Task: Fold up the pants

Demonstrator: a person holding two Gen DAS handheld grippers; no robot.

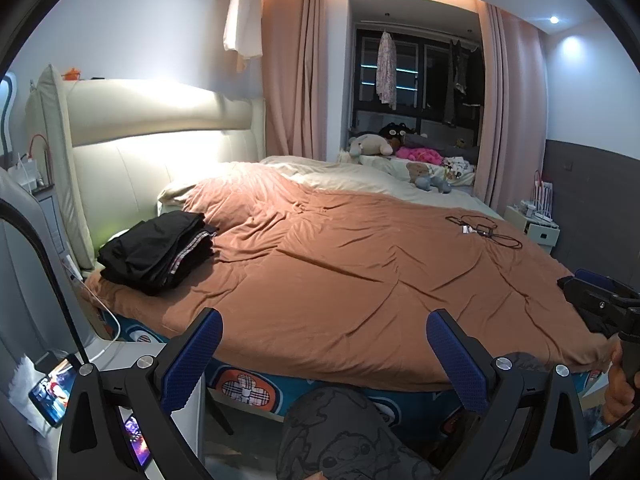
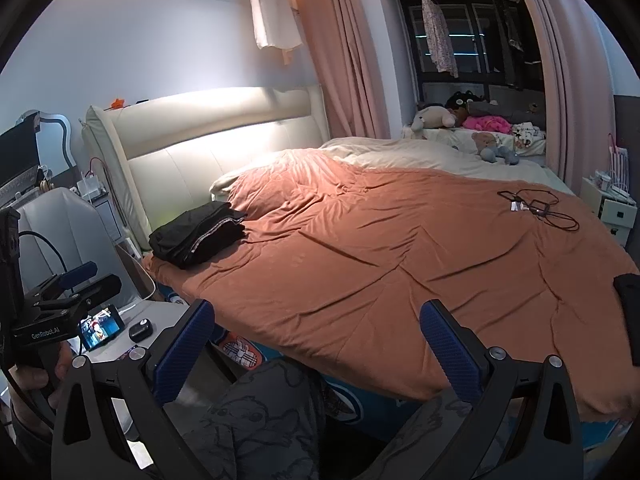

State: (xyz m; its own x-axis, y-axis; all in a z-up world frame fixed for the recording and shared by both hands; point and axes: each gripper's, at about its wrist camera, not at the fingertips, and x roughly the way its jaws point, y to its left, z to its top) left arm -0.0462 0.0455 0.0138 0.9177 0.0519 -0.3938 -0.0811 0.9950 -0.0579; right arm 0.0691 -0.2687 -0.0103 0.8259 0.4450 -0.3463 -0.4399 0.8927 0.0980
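both grippers hang at the near edge of the bed (image 1: 360,272), side by side and apart. the left gripper (image 1: 324,360) has its blue-padded fingers (image 1: 192,360) spread wide with nothing between them, and the right gripper (image 2: 316,354) likewise stands wide open and holds nothing. the folded pants (image 1: 156,252), a dark stack, lie on the orange-brown duvet (image 2: 380,272) at the left near the cream headboard (image 2: 208,148), well apart from both grippers. a black cable (image 1: 486,230) lies on the duvet's far right part.
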